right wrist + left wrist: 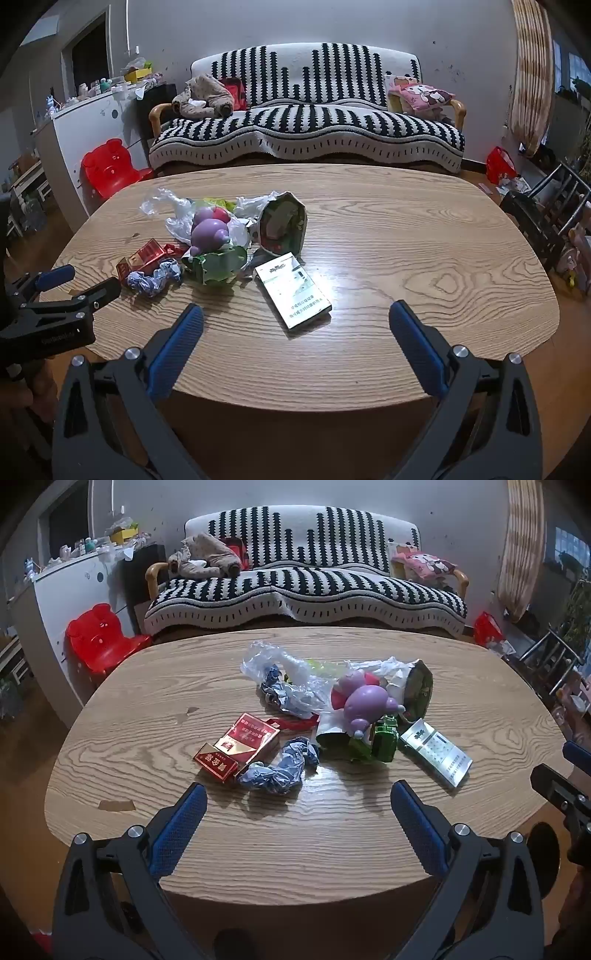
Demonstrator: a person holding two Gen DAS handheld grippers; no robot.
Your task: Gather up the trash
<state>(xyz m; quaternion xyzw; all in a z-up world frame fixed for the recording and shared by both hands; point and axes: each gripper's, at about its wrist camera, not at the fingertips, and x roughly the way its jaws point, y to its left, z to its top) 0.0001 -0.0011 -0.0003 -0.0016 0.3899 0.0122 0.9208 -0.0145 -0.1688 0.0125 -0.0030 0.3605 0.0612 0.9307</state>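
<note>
A pile of trash lies on the wooden table [147, 709]: a red cigarette pack [236, 746], crumpled blue paper [280, 766], a clear plastic bag [277, 672], a purple toy [369, 705], a green carton [384, 738], a white-green cigarette pack [436, 751] and a foil snack bag [419, 690]. My left gripper [298, 794] is open and empty, just short of the blue paper. My right gripper [295, 314] is open and empty, over the near end of the white-green pack [293, 290]. The red pack [142, 256], blue paper [155, 278] and snack bag [282, 225] also show there.
A striped sofa [306, 587] stands behind the table. A red child's chair [101, 638] and a white cabinet [74, 590] are at the left. A red bag [500, 164] and dark metal chairs [546, 214] are at the right. The table's near edge [295, 400] lies under my fingers.
</note>
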